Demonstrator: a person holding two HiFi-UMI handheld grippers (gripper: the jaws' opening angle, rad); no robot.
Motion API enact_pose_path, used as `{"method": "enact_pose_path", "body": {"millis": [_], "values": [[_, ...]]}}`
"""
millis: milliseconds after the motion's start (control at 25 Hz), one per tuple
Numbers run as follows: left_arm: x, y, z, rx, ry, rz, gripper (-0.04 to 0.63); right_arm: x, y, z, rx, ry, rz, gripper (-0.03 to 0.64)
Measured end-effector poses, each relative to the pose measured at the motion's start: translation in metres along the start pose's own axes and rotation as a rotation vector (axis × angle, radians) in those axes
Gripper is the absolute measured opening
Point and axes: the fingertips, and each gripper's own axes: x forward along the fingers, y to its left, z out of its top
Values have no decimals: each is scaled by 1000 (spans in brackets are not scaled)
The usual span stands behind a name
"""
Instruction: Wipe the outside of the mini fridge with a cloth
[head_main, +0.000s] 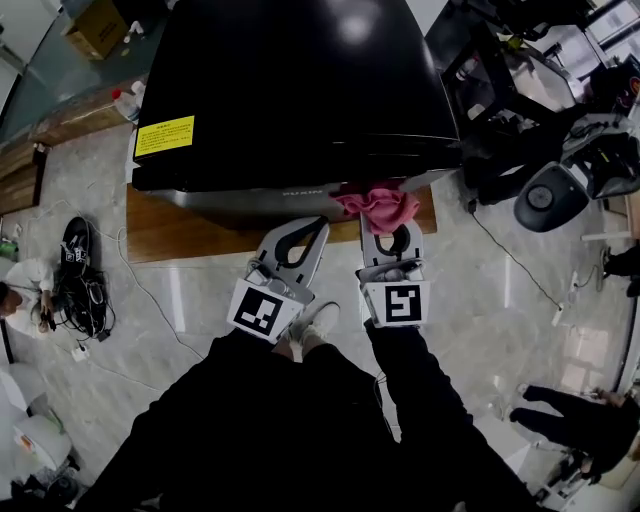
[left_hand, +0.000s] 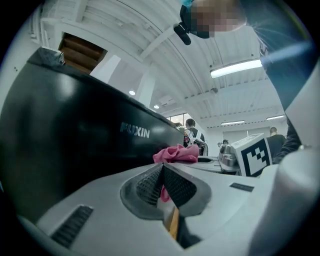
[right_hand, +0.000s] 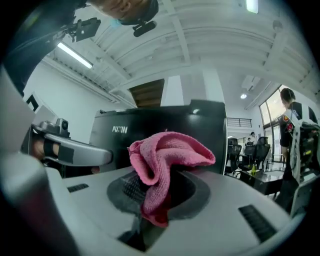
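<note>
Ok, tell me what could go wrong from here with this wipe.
1. The pink cloth is bunched in the right gripper, so little fabric may meet the mini fridge, and the hard jaws could scrape its glossy panel.
2. The shut, empty left gripper sits close beside it and might bump the fridge's edge.

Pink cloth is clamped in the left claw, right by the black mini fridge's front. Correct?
Not quite: the pink cloth is clamped in the right claw, not the left. The right gripper view shows it bunched between that claw's jaws. The left claw has its jaws together. The rest holds: the cloth is by the black mini fridge front.
</note>
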Motion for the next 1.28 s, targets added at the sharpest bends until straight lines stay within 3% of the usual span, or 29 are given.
{"method": "enact_pose_path", "body": {"millis": [400, 680, 840, 1120, 1280], "values": [[32, 12, -110, -45, 76, 1, 6, 9, 14, -140, 30, 184, 58, 86], [46, 12, -199, -24, 242, 0, 6, 12, 25, -227, 74, 310, 93, 84], [47, 11, -241, -106, 311, 11, 6, 15, 27, -263, 99, 408, 113, 84], [42, 23, -288, -167, 400, 69, 6, 21, 36, -331, 227, 625, 129, 86], [25, 30, -269, -180, 378, 101, 6, 16, 42, -317, 256, 623, 176, 87]]}}
